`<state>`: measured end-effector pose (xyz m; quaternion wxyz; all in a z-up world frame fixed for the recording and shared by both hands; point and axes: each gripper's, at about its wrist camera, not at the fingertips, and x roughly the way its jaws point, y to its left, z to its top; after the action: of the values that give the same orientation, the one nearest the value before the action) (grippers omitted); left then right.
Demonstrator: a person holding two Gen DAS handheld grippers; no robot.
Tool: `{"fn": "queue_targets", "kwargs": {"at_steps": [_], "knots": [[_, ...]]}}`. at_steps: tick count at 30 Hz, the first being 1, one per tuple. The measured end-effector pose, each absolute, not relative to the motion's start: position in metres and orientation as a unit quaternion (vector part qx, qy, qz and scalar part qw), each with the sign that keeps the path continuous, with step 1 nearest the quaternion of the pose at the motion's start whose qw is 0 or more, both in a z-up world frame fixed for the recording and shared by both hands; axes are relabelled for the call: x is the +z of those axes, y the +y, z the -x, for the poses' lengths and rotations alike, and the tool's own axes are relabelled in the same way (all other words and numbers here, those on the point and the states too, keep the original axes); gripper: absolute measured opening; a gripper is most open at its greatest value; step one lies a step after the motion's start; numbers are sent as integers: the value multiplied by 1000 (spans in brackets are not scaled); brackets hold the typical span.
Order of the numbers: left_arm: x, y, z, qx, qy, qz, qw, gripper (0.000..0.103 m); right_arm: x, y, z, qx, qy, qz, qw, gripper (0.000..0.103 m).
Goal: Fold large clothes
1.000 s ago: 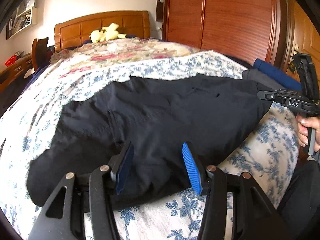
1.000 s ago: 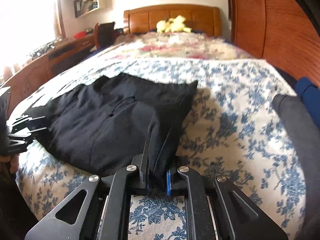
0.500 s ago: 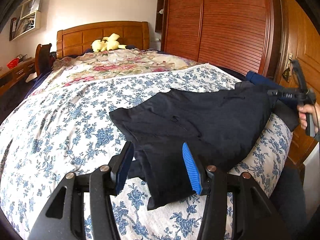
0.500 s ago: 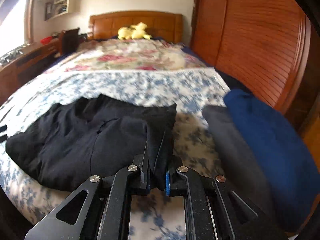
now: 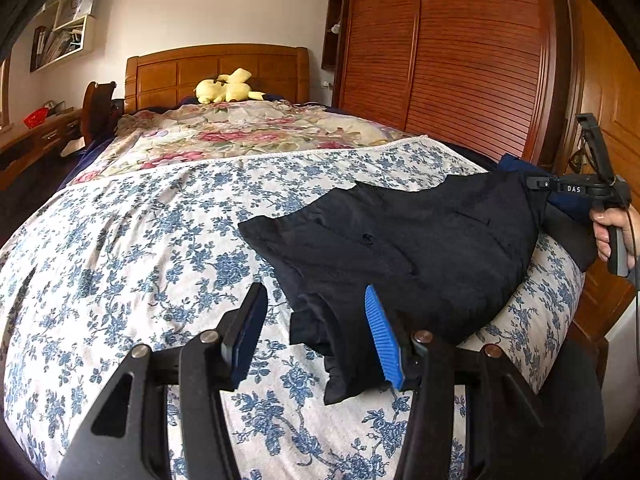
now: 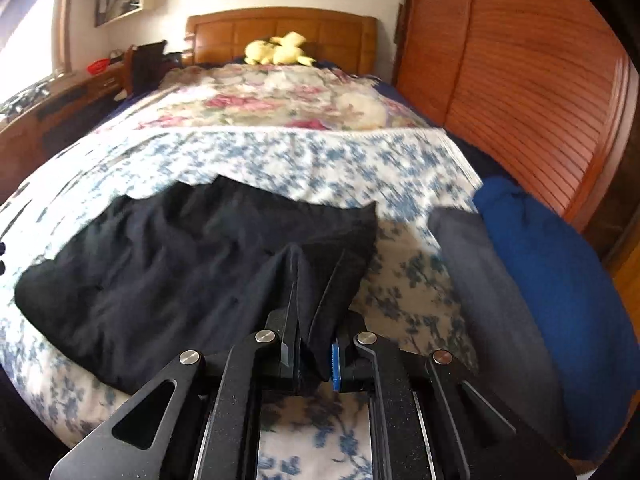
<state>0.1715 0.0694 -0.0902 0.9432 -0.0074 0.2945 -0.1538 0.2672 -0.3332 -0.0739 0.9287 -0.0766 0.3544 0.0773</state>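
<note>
Left wrist view shows the black garment (image 5: 404,248) spread on the blue-flowered bed cover (image 5: 120,240), towards the wardrobe (image 5: 460,60) side. The left gripper (image 5: 316,332) has its fingers apart, the garment's corner loose between them. The right gripper (image 6: 314,356) has its fingers closed on the garment's far edge, tilted downward. Beside the garment lie a grey folded cloth (image 6: 488,292) and a blue one (image 6: 552,272).

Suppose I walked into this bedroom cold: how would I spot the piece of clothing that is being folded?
Start at the bed with the blue-flowered sheet and look at the end away from the wooden headboard. The black garment lies spread there, one corner pinched in the right gripper. Unlike the grey garment and the blue garment piled beside it near the wardrobe, it is black and laid out flat.
</note>
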Motion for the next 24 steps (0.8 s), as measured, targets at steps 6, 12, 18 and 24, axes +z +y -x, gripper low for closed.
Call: {"fn": "queue_targets", "kwargs": {"at_steps": [6, 12, 18, 24], "knots": [[-90, 76, -172, -148, 293, 11, 944, 50, -52, -285, -265, 133, 331, 88, 930, 7], [-88, 88, -172, -130, 286, 16, 949, 50, -29, -215, -258, 211, 292, 100, 927, 7], [-85, 111, -169, -106, 280, 30, 954, 50, -22, -133, -248, 311, 272, 93, 906, 7], [-90, 123, -168, -92, 285, 43, 953, 50, -77, -76, -247, 351, 347, 79, 866, 23]]}}
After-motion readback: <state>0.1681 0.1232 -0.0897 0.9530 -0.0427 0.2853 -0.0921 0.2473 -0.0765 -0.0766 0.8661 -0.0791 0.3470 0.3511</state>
